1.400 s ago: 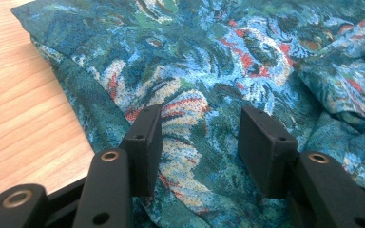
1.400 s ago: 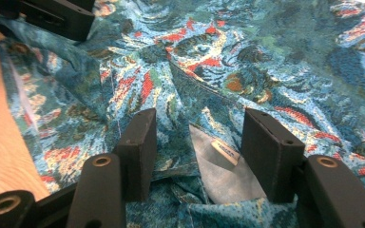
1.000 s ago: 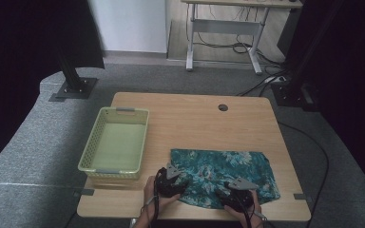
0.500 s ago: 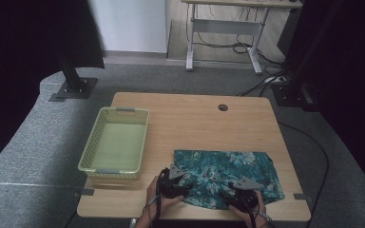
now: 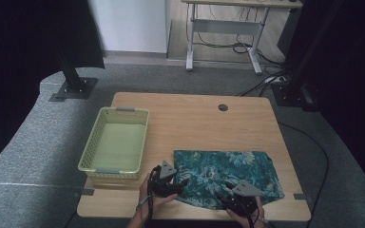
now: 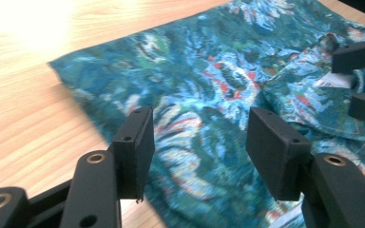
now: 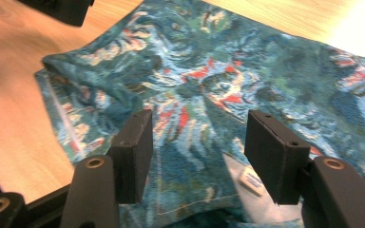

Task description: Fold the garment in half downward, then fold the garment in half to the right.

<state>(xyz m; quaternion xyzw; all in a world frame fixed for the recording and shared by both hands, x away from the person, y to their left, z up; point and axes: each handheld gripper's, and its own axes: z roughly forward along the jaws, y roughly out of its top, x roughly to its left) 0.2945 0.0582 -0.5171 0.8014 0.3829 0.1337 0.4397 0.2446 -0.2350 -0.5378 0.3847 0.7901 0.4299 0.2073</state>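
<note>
cloth (image 5: 228, 173) flat on table (image 5: 190, 118) | basket (image 5: 116, 142) left | both grippers at near edge

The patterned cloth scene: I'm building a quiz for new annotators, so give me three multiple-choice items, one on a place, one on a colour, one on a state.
1. Where does the basket stand relative to the cloth?
A. left of it
B. on top of it
C. behind the table

2. What is the cloth's main colour?
A. yellow
B. teal
C. plain white

3. How does the left gripper stand?
A. shut on the cloth
B. holding the basket
C. open above the cloth

Answers: 1 A, the high view shows the basket on the left half of the table. 2 B, teal with red and white flecks. 3 C, cloth shows between its parted jaws.
</note>
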